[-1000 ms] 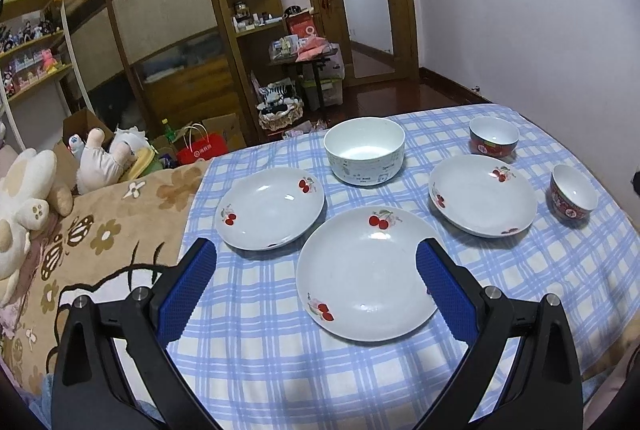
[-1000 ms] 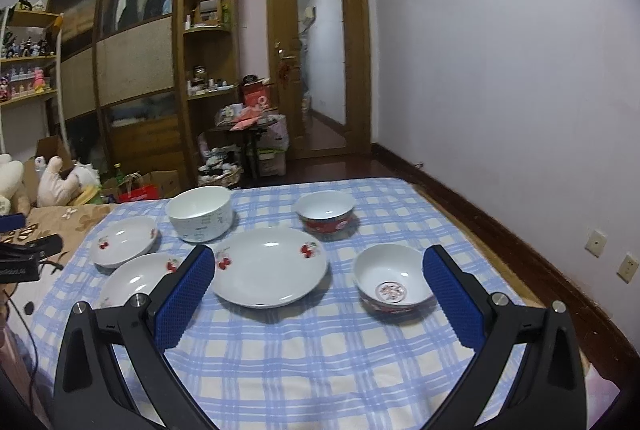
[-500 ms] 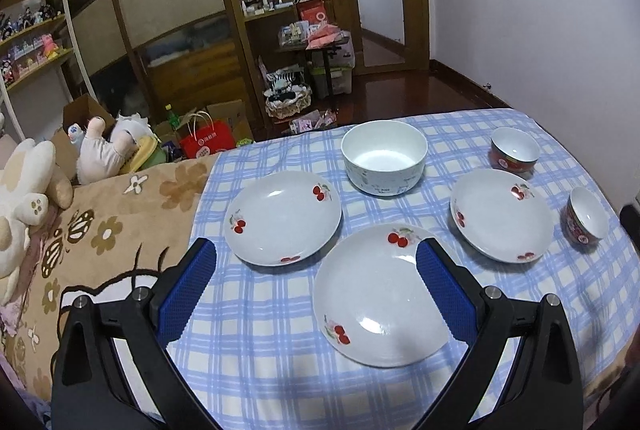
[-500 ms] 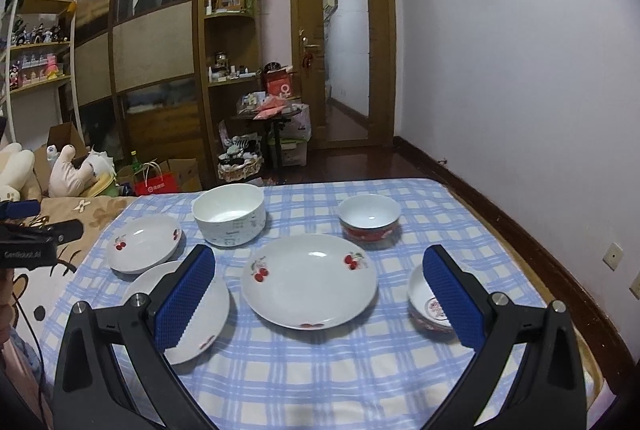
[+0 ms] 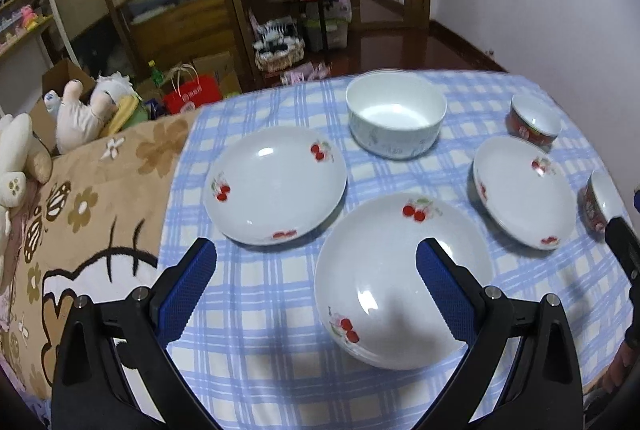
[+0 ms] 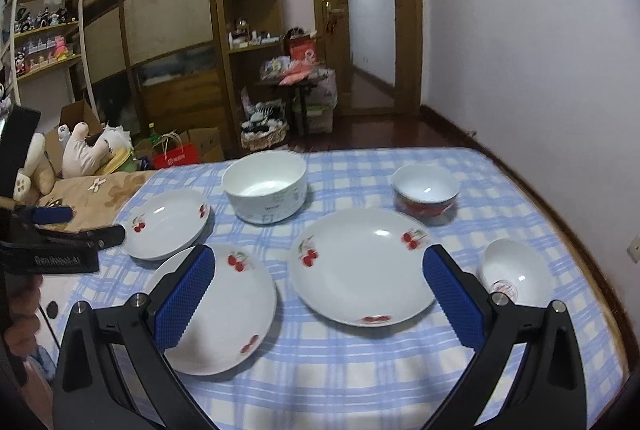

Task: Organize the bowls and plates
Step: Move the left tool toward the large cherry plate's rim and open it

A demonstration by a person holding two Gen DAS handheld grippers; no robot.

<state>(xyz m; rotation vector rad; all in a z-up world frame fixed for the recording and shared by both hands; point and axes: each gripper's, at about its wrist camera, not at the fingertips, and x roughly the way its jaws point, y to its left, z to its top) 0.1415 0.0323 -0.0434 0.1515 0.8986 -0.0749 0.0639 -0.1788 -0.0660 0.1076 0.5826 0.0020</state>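
Note:
Three white cherry-print plates lie on the blue checked tablecloth (image 5: 260, 310): a left plate (image 5: 276, 185), a near middle plate (image 5: 400, 282) and a right plate (image 5: 524, 189). Behind them stand a large white bowl (image 5: 396, 113) and a small red-sided bowl (image 5: 534, 119); a second small bowl (image 5: 600, 201) sits at the right edge. My left gripper (image 5: 316, 254) hangs open and empty above the near edges of the left and middle plates. My right gripper (image 6: 318, 258) is open and empty over the right plate (image 6: 362, 266), with the small bowl (image 6: 514, 272) just right of it.
A brown cartoon blanket (image 5: 80, 230) covers the surface left of the cloth, with plush toys (image 5: 84, 113) beyond it. Dark wooden cabinets (image 6: 172, 29) and a door fill the back. A white wall (image 6: 540, 49) runs along the right. The left gripper's body (image 6: 52, 230) shows at the left.
Both grippers have come lower and closer to the dishes, which now look larger in both views. The jaws have stayed open. No dish has moved.

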